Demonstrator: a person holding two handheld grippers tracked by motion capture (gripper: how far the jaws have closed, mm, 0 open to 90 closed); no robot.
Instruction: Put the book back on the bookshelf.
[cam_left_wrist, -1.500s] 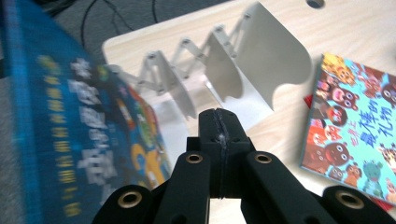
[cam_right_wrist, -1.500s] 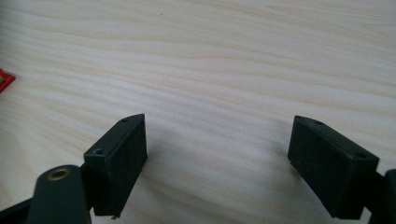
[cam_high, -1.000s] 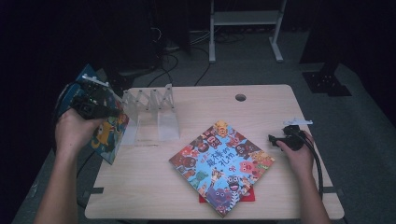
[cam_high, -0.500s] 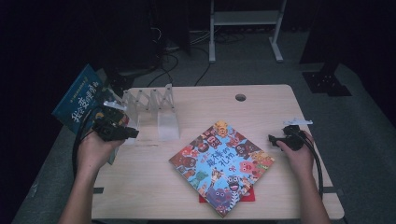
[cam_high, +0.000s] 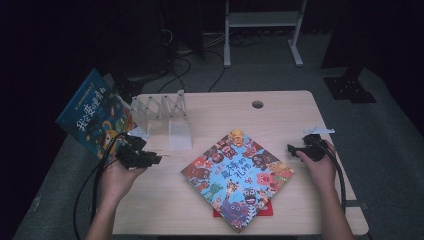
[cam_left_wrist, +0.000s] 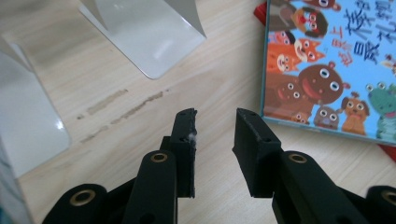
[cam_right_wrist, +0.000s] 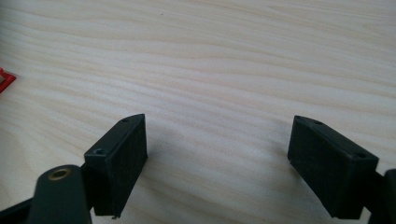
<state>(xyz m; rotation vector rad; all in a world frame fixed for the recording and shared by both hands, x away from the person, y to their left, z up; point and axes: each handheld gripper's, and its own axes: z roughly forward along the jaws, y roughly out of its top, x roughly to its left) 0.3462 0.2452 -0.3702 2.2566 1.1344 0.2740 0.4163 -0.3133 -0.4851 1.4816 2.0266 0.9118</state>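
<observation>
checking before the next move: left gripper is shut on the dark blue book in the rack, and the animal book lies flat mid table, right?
Not quite. The left gripper holds nothing: the left gripper view shows its jaws apart over bare table. The dark blue book leans in the rack on its own. The animal book does lie flat mid table.

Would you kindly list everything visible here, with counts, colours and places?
Animal picture book: one, blue cover, flat at table centre.
Red book: one, under the animal picture book.
Blue book: one, upright at the rack's left end.
Book rack: one, clear and white, rear left of table.
Table: one, light wood.
Left gripper: one, black, jaws slightly apart, above bare wood.
Right gripper: one, black, jaws wide apart, at the right edge.
</observation>
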